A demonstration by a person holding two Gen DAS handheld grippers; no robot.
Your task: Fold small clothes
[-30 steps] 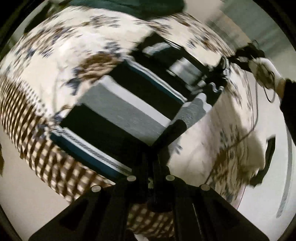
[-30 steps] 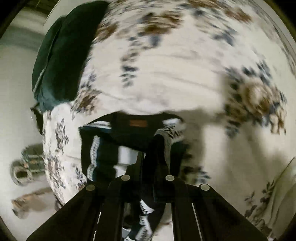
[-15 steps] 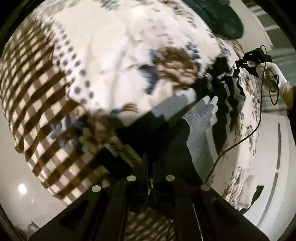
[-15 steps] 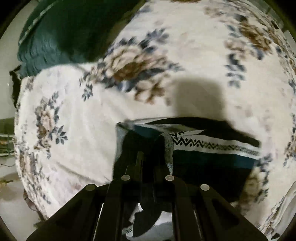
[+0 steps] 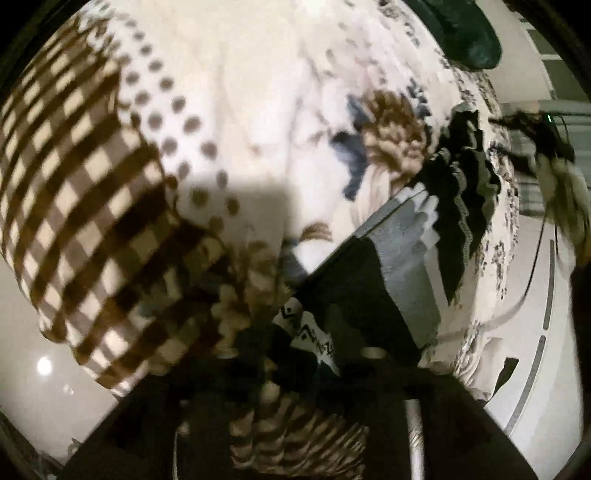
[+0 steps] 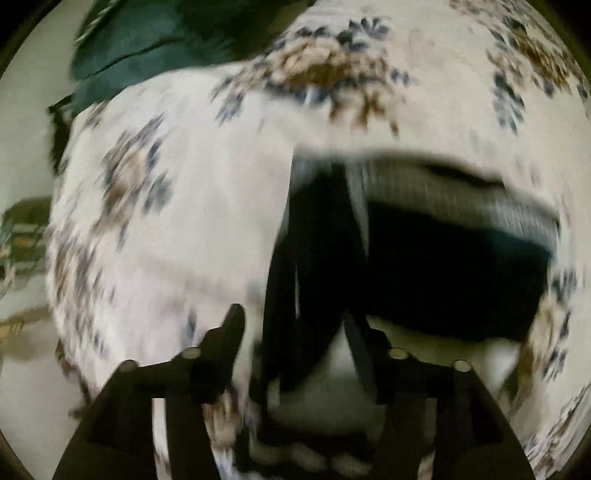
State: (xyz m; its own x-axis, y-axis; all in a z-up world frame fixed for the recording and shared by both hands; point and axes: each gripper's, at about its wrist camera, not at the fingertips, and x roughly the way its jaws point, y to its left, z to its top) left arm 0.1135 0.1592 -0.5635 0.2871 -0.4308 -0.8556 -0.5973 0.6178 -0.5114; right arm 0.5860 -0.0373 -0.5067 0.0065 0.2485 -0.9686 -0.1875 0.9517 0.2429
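A small striped garment [image 5: 399, 273] in black, grey, white and teal lies folded on the floral bedspread [image 5: 258, 92], lower right in the left wrist view. It also shows in the right wrist view [image 6: 443, 258], centre right. My left gripper [image 5: 317, 354] is open; its fingers are blurred and dark, the garment's patterned edge between them. My right gripper [image 6: 295, 325] is open, fingers wide apart, with a black fold of the garment hanging between them, not clamped. The right gripper also shows at the far right of the left wrist view [image 5: 532, 129].
A brown checked cloth [image 5: 85, 221] covers the bed's left side. A dark green pillow [image 6: 159, 40] lies at the head of the bed, also in the left wrist view [image 5: 461, 33]. Pale floor [image 5: 535, 387] lies beyond the bed's edge.
Both grippers have opened and let go of the garment. The garment has been laid over onto itself and now lies lower on the bed.
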